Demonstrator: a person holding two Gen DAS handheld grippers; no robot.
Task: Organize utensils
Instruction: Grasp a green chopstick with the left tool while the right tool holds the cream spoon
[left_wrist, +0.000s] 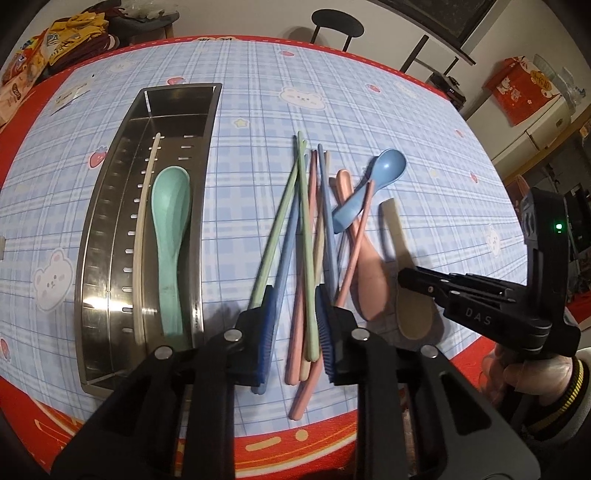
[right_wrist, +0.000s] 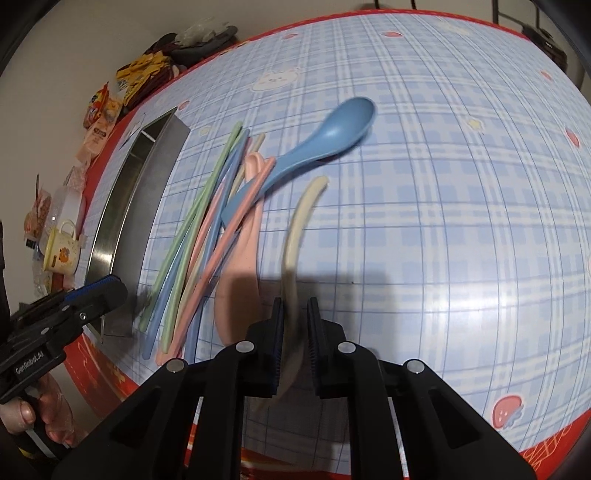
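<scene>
A steel utensil tray (left_wrist: 92, 236) lies at the left and holds a green spoon (left_wrist: 170, 221) and a cream chopstick (left_wrist: 142, 236). A pile of coloured chopsticks (left_wrist: 306, 236) lies mid-table, with a blue spoon (left_wrist: 373, 184) and a pink spoon (left_wrist: 364, 266) beside it. My left gripper (left_wrist: 295, 332) is open, its pads either side of the chopsticks' near ends. My right gripper (right_wrist: 295, 332) is shut on the bowl of a cream spoon (right_wrist: 295, 229), whose handle points away; it also shows in the left wrist view (left_wrist: 406, 288). The tray's side (right_wrist: 136, 206) shows at the right wrist view's left.
The table has a blue plaid cloth (left_wrist: 332, 92) with a red border. Snack packets (left_wrist: 55, 44) and a yellow mug (right_wrist: 61, 251) sit beyond the tray. A black stool (left_wrist: 336, 22) and a red box (left_wrist: 524, 88) stand past the far edge.
</scene>
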